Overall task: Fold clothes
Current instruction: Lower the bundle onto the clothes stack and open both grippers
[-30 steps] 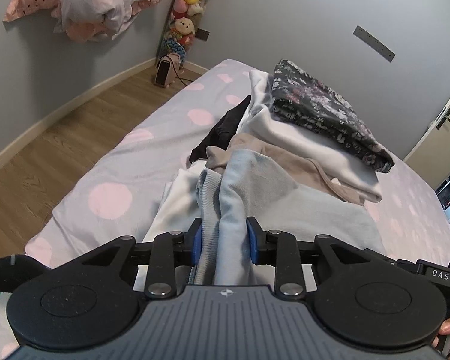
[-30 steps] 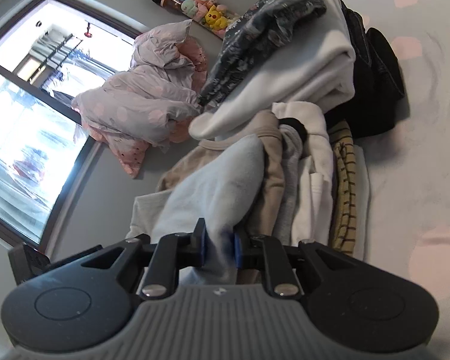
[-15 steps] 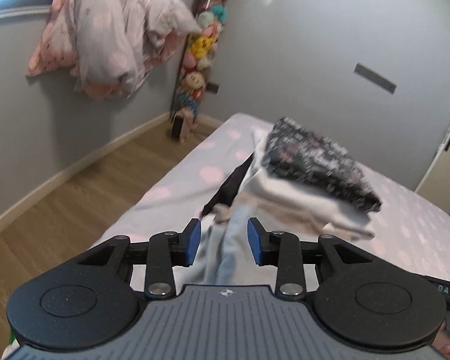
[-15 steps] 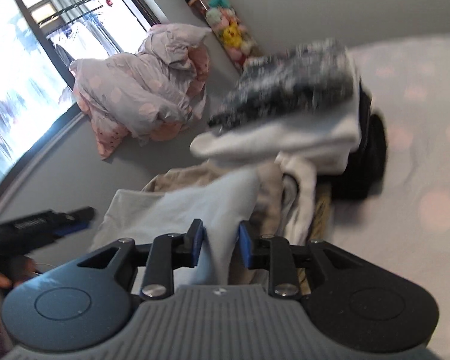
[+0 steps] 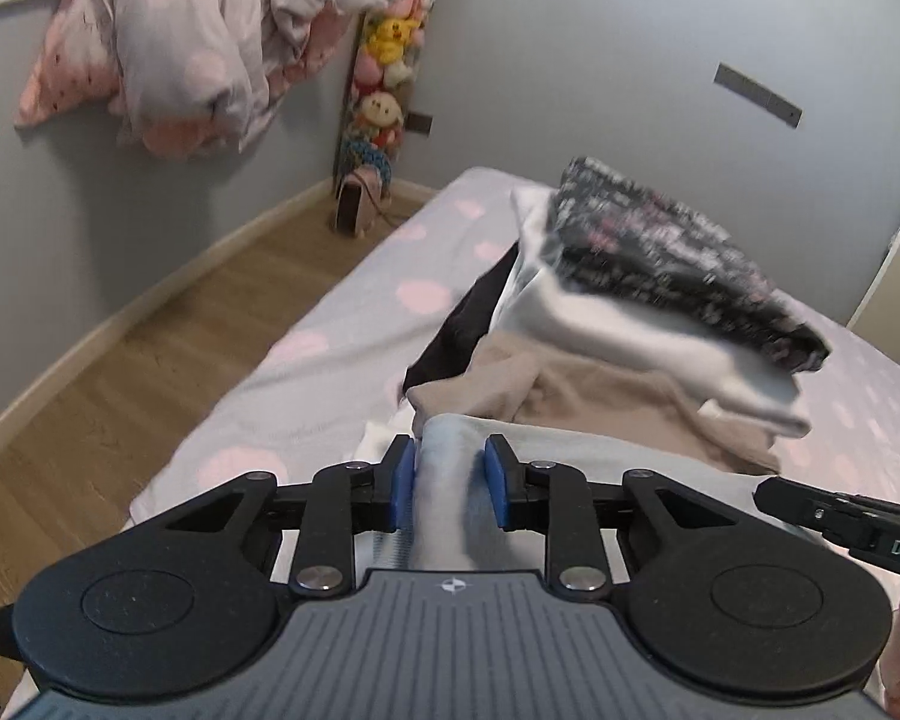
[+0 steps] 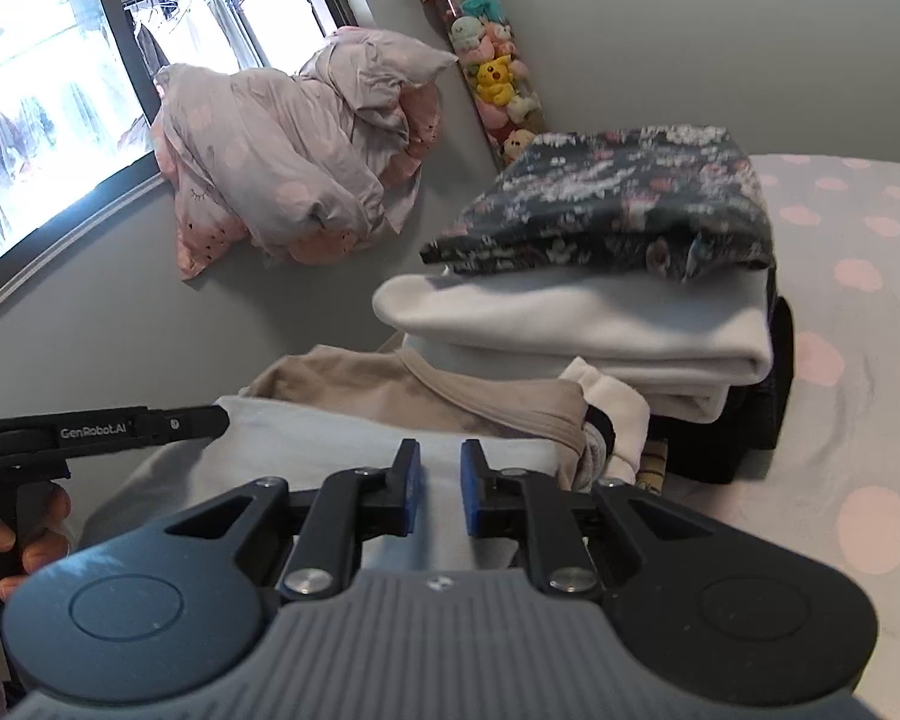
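A pale blue-grey garment (image 5: 450, 480) is bunched between the blue pads of my left gripper (image 5: 449, 483), which is shut on it. The same garment (image 6: 342, 450) stretches flat across to my right gripper (image 6: 440, 495), which is shut on its other edge. It is held above a beige top (image 6: 450, 396) on the bed. Behind stands a stack of folded clothes: a dark floral piece (image 6: 618, 204) on white ones (image 6: 570, 324). The stack also shows in the left wrist view (image 5: 660, 258).
The bed (image 5: 354, 348) has a grey sheet with pink dots. Wooden floor (image 5: 120, 396) lies left of it. A bundled duvet (image 6: 282, 162) sits by the window. A tube of plush toys (image 6: 498, 78) stands in the corner. Black clothes (image 6: 774, 414) lie beside the stack.
Both grippers have lifted and pulled apart with the pale garment, which now spreads out between them. The views have tilted up toward the walls.
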Tool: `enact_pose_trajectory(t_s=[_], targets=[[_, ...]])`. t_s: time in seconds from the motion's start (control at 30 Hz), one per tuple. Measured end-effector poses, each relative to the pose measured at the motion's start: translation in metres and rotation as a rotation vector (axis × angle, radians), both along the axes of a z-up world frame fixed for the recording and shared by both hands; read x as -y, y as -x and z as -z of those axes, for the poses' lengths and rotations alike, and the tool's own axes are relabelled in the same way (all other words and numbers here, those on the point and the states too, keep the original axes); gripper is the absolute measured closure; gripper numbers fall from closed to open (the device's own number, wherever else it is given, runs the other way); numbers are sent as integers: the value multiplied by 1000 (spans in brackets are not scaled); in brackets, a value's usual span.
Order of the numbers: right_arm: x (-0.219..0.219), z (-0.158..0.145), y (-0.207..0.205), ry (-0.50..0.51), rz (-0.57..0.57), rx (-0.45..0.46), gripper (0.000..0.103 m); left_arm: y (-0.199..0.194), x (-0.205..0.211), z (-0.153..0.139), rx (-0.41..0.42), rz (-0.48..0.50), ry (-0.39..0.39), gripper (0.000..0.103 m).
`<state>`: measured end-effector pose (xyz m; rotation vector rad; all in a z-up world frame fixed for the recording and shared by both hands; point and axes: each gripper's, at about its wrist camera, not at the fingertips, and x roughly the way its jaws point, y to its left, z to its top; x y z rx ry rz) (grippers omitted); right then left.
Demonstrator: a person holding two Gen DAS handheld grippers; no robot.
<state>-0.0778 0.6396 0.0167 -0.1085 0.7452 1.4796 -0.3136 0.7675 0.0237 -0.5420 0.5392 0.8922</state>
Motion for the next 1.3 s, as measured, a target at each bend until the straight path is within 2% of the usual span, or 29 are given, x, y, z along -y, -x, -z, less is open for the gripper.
enact_pose_trajectory(t_s=[0.13, 0.3, 0.37, 0.43, 0.5, 0.7, 0.8, 0.97, 1.13, 1.3], targets=[[-9, 24, -8, 29, 6, -29, 91, 2, -8, 13, 22, -7, 31, 72], [-12, 23, -10, 42, 1, -32, 91, 4, -2, 7, 12, -31, 17, 69], [-8, 15, -9, 39, 6, -40, 91, 7, 7, -6, 4, -43, -7, 69], [6, 0, -6, -7, -7, -34, 85, 12, 19, -20, -5, -52, -41, 69], [23, -15, 1, -54, -30, -18, 85, 20, 36, -34, -24, -34, -71, 69], [81, -50, 35, -120, -144, 48, 84, 42, 87, -54, -127, 23, -130, 69], [102, -53, 56, -109, -204, 88, 84, 47, 102, -49, -166, 36, -123, 70], [118, -42, 82, -64, -204, 211, 84, 40, 107, -22, -222, 61, -79, 71], [112, -20, 83, 24, -184, 242, 85, 41, 96, -16, -201, 43, -30, 70], [113, -18, 79, 42, -167, 222, 86, 48, 109, -25, -218, 39, -45, 69]])
